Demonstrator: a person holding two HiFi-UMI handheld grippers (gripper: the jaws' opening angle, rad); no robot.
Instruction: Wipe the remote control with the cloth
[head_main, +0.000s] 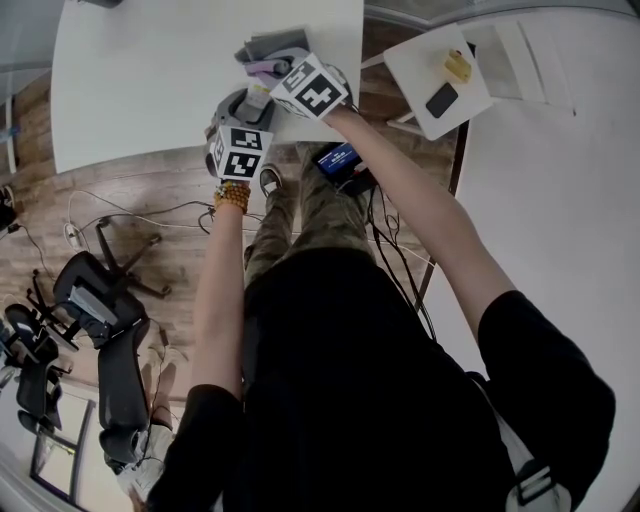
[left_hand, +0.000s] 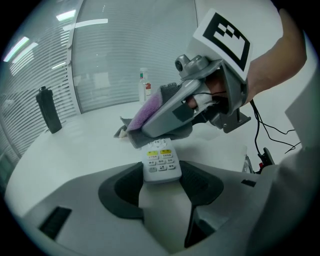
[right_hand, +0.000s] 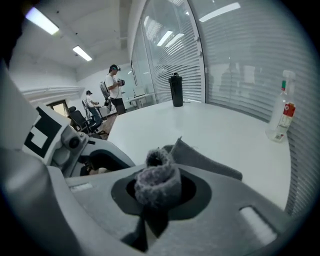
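Note:
A white remote control (left_hand: 161, 162) with yellow and grey buttons sits between the pads of my left gripper (left_hand: 161, 176), which is shut on its near end. Its far end points toward the white table (left_hand: 75, 145). My right gripper (right_hand: 159, 189) is shut on a bunched grey and purple cloth (right_hand: 159, 181). In the left gripper view the right gripper (left_hand: 150, 129) slants down from the right, with the cloth (left_hand: 145, 111) lying over the remote's far end. In the head view both grippers meet over the table's near edge, the left gripper (head_main: 250, 95) just below the cloth (head_main: 272, 45).
A black flask (left_hand: 49, 110) and a clear spray bottle (left_hand: 145, 85) stand at the table's far side by the glass wall. A small white side table (head_main: 420, 50) with a phone stands to the right. Office chairs (head_main: 100, 300) and cables lie on the floor to the left.

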